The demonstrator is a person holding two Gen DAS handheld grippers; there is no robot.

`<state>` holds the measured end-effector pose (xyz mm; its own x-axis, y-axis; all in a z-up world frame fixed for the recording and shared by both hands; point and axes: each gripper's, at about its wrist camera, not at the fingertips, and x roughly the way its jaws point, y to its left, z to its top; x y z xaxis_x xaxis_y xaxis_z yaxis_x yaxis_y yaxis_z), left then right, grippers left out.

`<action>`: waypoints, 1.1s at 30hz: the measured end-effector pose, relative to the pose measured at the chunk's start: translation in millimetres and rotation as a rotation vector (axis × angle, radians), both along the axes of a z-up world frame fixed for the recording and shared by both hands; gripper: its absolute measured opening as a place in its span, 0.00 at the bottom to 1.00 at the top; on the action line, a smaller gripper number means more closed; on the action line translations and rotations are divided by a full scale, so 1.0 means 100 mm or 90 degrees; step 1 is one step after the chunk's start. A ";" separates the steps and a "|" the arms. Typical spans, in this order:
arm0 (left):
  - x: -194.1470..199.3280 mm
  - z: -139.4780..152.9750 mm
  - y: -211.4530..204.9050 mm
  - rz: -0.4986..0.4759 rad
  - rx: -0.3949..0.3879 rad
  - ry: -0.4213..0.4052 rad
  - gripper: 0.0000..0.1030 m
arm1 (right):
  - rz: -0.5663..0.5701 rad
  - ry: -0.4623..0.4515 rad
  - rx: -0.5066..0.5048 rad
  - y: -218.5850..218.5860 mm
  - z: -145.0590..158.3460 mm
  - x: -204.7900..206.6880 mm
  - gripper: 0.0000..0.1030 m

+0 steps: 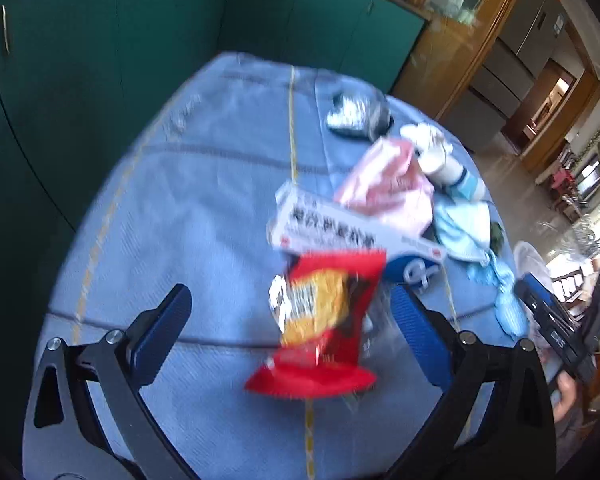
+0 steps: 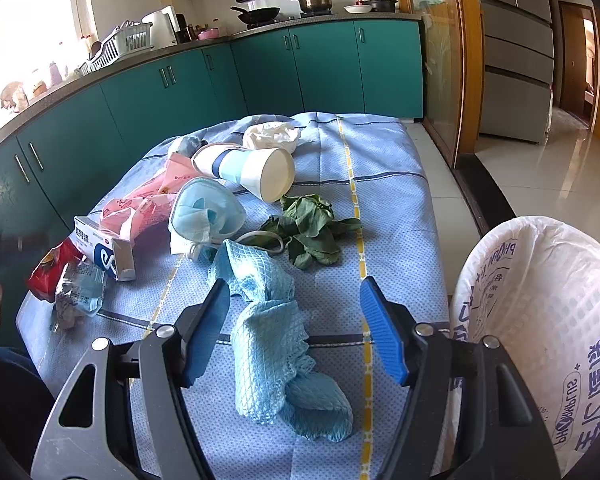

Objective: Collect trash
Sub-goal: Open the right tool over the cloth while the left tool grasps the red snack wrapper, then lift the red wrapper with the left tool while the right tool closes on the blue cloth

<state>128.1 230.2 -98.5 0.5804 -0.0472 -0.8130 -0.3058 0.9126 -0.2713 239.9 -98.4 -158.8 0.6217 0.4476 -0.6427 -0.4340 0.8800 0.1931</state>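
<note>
In the left wrist view a red snack bag lies blurred on the blue tablecloth, between the wide-apart fingers of my left gripper, which is open; neither pad touches the bag. Behind it lie a white box and a pink bag. In the right wrist view my right gripper is open over a crumpled light-blue cloth that lies on the table between its fingers, unpressed. A bin lined with a white bag stands just right of the table.
On the table sit a tipped paper cup, a face mask, green leaves, a clear wrapper, white crumpled plastic and a foil wrapper. Green cabinets run behind the table.
</note>
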 end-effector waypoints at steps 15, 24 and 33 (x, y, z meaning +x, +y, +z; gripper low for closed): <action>0.08 -0.17 -0.17 -0.064 -0.011 0.046 0.51 | 0.020 0.003 -0.010 0.22 -0.04 0.00 0.66; 0.02 -0.03 -0.26 -0.081 0.000 -0.003 0.34 | 0.005 0.015 0.000 0.15 -0.08 0.04 0.66; -0.04 -0.01 -0.20 -0.082 -0.016 -0.013 0.81 | 0.005 0.019 0.001 0.15 -0.09 0.05 0.66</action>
